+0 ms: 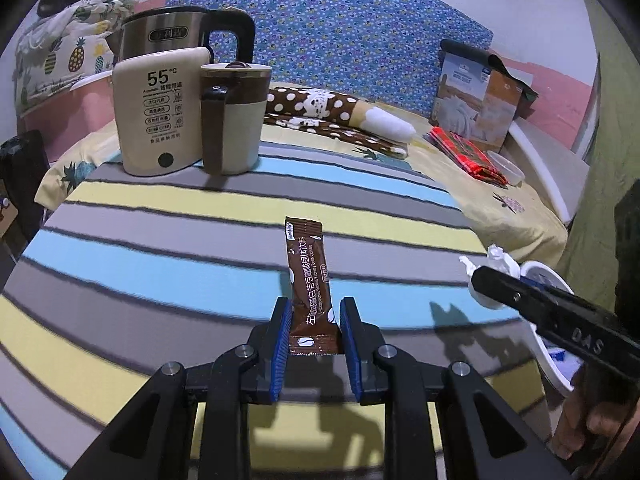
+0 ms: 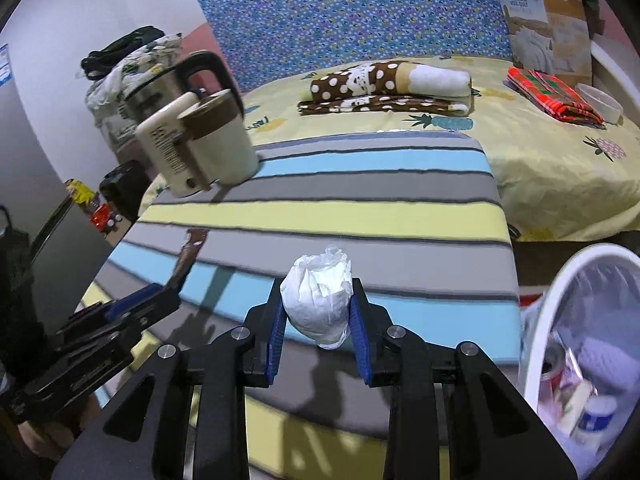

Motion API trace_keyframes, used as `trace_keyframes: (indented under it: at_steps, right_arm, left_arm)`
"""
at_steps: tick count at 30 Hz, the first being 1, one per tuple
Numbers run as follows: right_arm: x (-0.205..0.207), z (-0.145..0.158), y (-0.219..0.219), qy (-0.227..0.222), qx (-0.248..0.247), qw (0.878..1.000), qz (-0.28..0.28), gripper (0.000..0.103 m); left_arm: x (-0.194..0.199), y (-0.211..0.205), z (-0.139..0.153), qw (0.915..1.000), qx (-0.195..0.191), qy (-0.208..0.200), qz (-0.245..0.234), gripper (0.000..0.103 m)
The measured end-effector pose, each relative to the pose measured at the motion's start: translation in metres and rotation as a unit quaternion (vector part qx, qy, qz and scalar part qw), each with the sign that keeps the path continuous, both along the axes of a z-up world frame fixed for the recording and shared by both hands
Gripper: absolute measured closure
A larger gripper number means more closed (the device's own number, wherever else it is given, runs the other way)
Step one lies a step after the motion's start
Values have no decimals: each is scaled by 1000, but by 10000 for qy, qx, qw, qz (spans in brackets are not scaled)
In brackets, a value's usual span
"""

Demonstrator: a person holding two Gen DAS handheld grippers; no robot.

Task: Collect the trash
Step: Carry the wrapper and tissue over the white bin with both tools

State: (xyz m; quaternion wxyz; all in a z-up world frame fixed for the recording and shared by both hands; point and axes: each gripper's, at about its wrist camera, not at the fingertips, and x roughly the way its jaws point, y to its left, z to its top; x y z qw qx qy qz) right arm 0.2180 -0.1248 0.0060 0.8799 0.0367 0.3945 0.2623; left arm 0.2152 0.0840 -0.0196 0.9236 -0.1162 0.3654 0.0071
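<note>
Gripping a brown coffee sachet (image 1: 307, 280) by its lower end, the left gripper (image 1: 314, 312) holds the packet upright above a striped table (image 1: 160, 248), its blue pads pressed against both edges. At the table's far left corner stand a cream warmer (image 1: 154, 114) marked 55°C and a brown-and-cream mug (image 1: 232, 116), with a steel kettle (image 1: 168, 36) behind them. Beyond the table lies a bed (image 2: 540, 160) carrying a spotted blanket (image 2: 384, 88) and a red plaid cloth (image 2: 552, 96). Further right, the right gripper (image 2: 318, 308) is clamped on a crumpled white tissue (image 2: 318, 300), which bulges between its jaws above the table's near edge. At far right, a white bin (image 2: 536, 344) lined with clear plastic already contains cans and wrappers.
</note>
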Motion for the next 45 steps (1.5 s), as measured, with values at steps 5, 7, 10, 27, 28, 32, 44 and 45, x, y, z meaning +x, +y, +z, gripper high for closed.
trace_keyframes:
  at_steps: [5,7,10,27,28,32,44,45]
  right_arm:
    - [-25,5,-9,-79,41,10000,-39,71]
    - [-33,7,-13,-125,48,9999,-70,71]
    - [-43,7,-17,-126,70,9998,-120,71]
    - [-66,9,-52,-222,163,9981,-554,71]
    - [-68,9,-54,-230,170,9979,-573,71]
    - [-68,7,-61,-233,189,9973,-670,71]
    - [-72,4,-104,-243,264,9933,-1101,71]
    - [-71,3,-108,-240,267,9927,-1150,71]
  left_arm:
    - [-28,-14,10,9999,39,-94,-110,78]
    - [-38,-22,14,9997,59,-140,-166,78]
    - [-52,-31,19,9995,42,-191,-259,78]
    - [-81,-96,29,9951,46,-201,-966,78]
    - [-82,-99,29,9949,46,-200,-990,78]
    - [-81,-111,30,9936,63,-183,-1113,78]
    - [-64,-159,31,9861,124,-167,-1650,78]
    - [-62,-164,31,9853,130,-166,-1695,78]
